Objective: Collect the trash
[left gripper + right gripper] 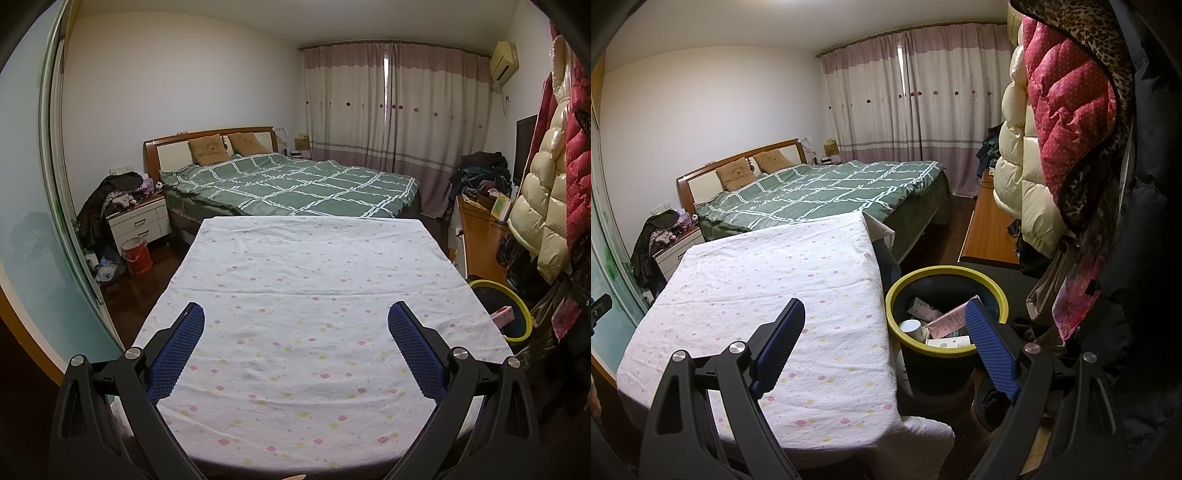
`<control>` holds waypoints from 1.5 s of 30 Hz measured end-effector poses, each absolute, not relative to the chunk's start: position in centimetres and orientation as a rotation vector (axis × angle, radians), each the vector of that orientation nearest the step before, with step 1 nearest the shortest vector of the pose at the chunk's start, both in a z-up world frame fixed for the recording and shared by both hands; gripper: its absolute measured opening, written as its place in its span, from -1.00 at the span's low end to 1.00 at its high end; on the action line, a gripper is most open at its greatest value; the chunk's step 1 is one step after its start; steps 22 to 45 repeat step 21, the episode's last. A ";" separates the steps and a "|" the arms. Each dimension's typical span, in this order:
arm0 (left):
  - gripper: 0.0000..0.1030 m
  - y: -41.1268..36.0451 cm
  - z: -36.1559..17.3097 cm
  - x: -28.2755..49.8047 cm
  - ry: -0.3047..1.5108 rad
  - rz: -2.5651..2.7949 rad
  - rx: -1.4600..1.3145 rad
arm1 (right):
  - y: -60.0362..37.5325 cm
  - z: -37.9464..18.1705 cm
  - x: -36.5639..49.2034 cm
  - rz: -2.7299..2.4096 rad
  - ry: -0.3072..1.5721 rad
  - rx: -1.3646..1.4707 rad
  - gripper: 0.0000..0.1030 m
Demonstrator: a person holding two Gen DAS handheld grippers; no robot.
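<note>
Two claws, both spread wide with nothing between the blue pads: left claw [295,321] over the white cloth-covered counter with pastel flower dots [295,266], right claw [886,317] straddling the counter's right edge and the bin.

Counter top: bare in both views. No trash visible on the cloth.

Trash location: inside the black round bin with yellow rim [991,286], lower right of centre in the right wrist view, just beside the counter. Contents seen: pink rectangular carton [947,319], small white carton [923,306], white cylindrical cup or jar [910,326], pale green-and-white tube or bottle lying flat [949,341]. In the left wrist view the bin shows at the right edge with a pink carton corner [503,315] sticking up.

Judgement: collection looks largely done, or the step in hand is a search for leftovers.

To do it well:
- scan the counter edges and the floor near the bin before committing; the floor beside the bin is mostly hidden.
- keep both claws spread until an item sits squarely between the pads.
- the right claw's right finger overlaps the bin rim in the picture; lift clear before swinging so the bin is not tipped.
- the hanging cream and red padded jackets [1052,147] crowd the upper right; approach from the counter side.
</note>
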State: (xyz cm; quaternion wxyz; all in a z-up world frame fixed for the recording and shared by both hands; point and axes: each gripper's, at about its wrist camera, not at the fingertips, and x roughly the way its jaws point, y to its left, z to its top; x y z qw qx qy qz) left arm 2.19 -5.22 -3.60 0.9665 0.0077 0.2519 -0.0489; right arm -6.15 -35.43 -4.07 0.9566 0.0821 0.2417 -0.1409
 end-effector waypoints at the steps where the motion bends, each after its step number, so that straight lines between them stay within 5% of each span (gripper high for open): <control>1: 0.91 -5.2 -3.6 2.2 0.512 -0.101 0.013 | -35.4 -4.1 -6.1 -0.285 0.490 0.166 0.63; 14: 0.91 -4.8 -4.0 3.0 0.520 -0.129 -0.004 | -35.7 -4.1 -5.3 -0.275 0.501 0.160 0.63; 21: 0.91 -3.9 -6.8 9.9 0.636 -0.093 -0.009 | -33.6 -4.7 0.7 -0.169 0.555 0.126 0.76; 45: 0.91 -3.9 -6.8 9.9 0.636 -0.093 -0.009 | -33.6 -4.7 0.7 -0.169 0.555 0.126 0.76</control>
